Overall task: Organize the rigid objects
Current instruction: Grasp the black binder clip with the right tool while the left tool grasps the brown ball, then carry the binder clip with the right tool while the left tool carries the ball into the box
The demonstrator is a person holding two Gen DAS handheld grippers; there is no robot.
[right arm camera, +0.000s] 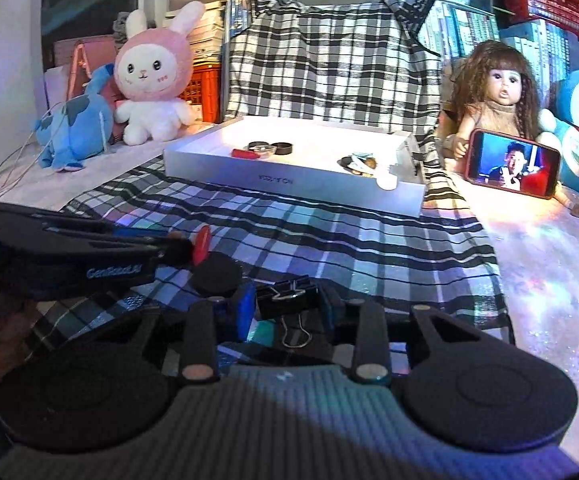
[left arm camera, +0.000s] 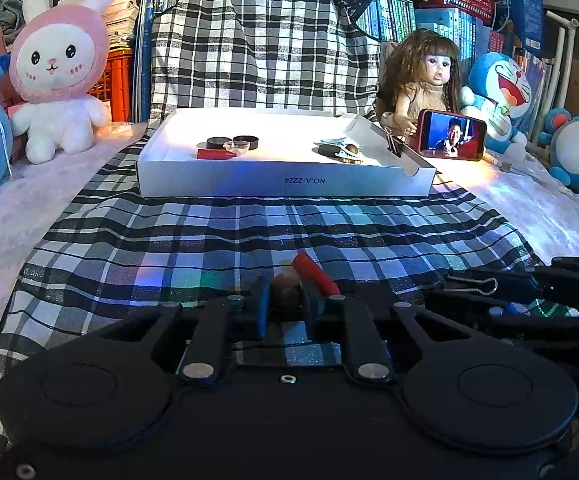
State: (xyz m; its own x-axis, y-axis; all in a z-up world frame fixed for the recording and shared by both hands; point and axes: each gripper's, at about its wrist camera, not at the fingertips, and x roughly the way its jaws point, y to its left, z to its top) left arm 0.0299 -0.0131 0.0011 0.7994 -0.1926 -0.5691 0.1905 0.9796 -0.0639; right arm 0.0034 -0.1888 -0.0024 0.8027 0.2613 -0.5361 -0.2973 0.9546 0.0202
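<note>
My left gripper (left arm camera: 285, 293) sits low over the checked cloth, shut on a small brown nut-like ball (left arm camera: 285, 287). A red stick (left arm camera: 316, 274) lies on the cloth against its right finger. My right gripper (right arm camera: 287, 301) is shut on a black binder clip (right arm camera: 287, 295), whose wire handle trails back between the fingers. In the right wrist view the left gripper (right arm camera: 177, 249) comes in from the left, with the red stick (right arm camera: 201, 240) at its tip. A black disc (right arm camera: 217, 274) lies beside my right gripper's left finger. The right gripper (left arm camera: 529, 292) shows at the right edge of the left wrist view.
A white shallow box (left arm camera: 285, 186) stands farther back on the cloth, holding black rings (left arm camera: 233, 143), a red stick, a clear little bowl and other small items. A doll (left arm camera: 421, 80) with a phone (left arm camera: 451, 134) sits to its right. Plush toys (left arm camera: 57, 72) line both sides.
</note>
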